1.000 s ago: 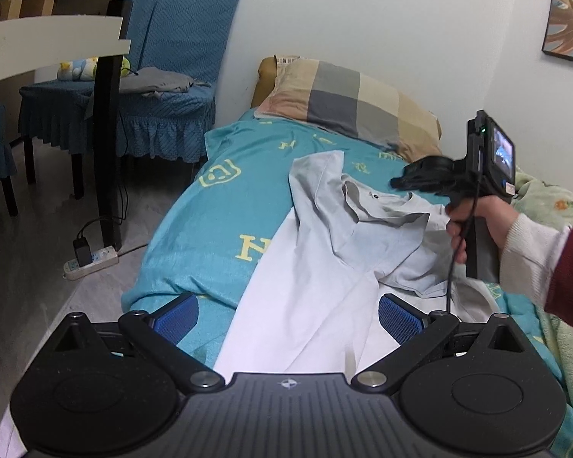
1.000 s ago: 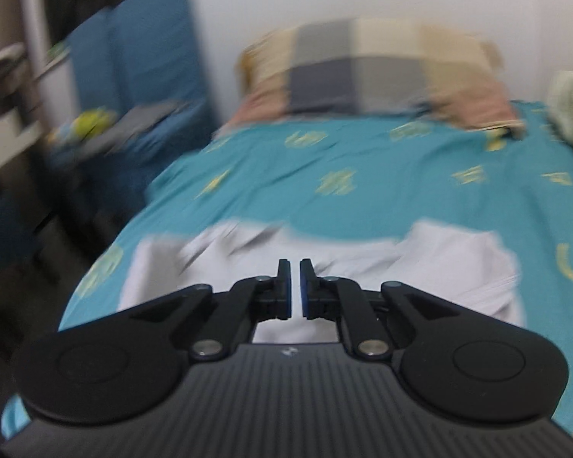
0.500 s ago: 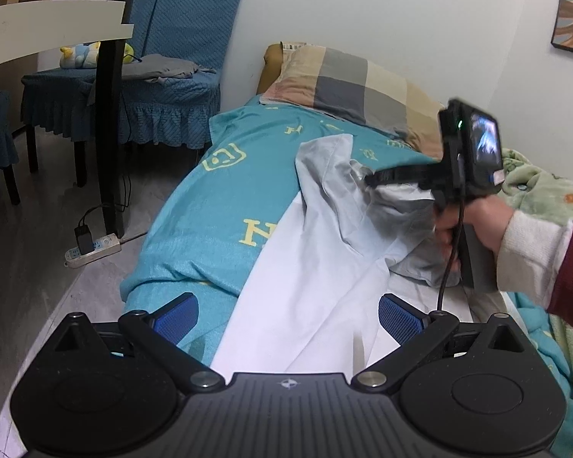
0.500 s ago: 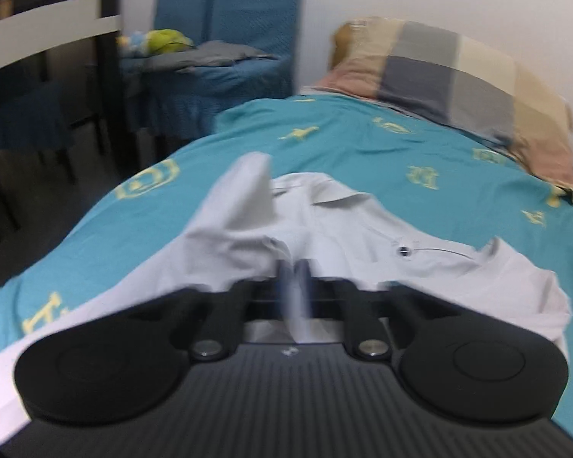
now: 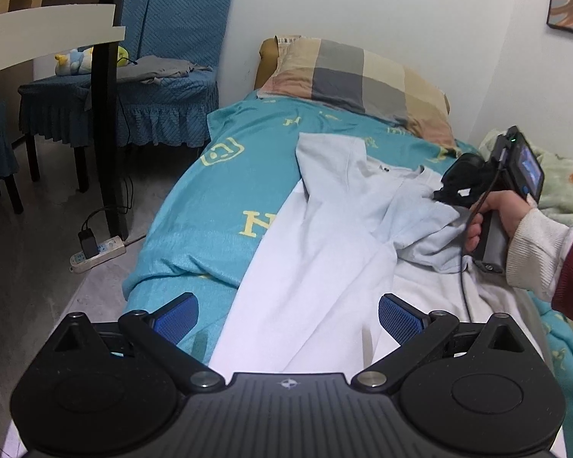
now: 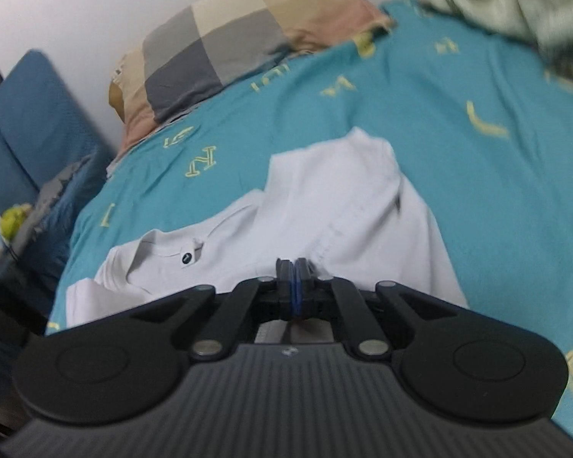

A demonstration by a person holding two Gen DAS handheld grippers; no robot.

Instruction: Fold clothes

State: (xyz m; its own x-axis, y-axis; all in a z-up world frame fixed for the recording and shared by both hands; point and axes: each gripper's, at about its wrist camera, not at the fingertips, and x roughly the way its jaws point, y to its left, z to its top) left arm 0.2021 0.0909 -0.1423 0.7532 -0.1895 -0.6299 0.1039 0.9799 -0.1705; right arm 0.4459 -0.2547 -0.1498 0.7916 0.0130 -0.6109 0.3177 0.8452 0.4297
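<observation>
A pale grey shirt (image 5: 336, 229) is spread lengthwise on the teal bedspread (image 5: 210, 206), its collar end turned towards the checked pillow (image 5: 363, 76) and its lower part running down between the fingers of the left gripper (image 5: 288, 315); that gripper is held wide apart, its blue pads (image 5: 175, 315) on either side of the cloth, and nothing is clamped in it; whether the pads touch the fabric cannot be told. The right gripper (image 5: 449, 192) is seen at the right side of the shirt, gripped by the person's right hand (image 5: 496, 215), its tip lying at a raised fold of cloth near the collar; in the right wrist view the right gripper's fingers are seen pressed together, the blue pads (image 6: 295, 290) meeting, with a seamed edge of the shirt lying right at the fingertips; whether cloth is caught between them cannot be told, as the view is blurred. A round dark label (image 6: 187, 257) is shown at the shirt's neckline, left of the closed fingertips. A green blanket (image 6: 515, 4) is bunched at the far right of the bed; a blue-covered chair (image 5: 164, 57) stands beside the bed, and a power strip (image 5: 97, 253) lies on the floor.
</observation>
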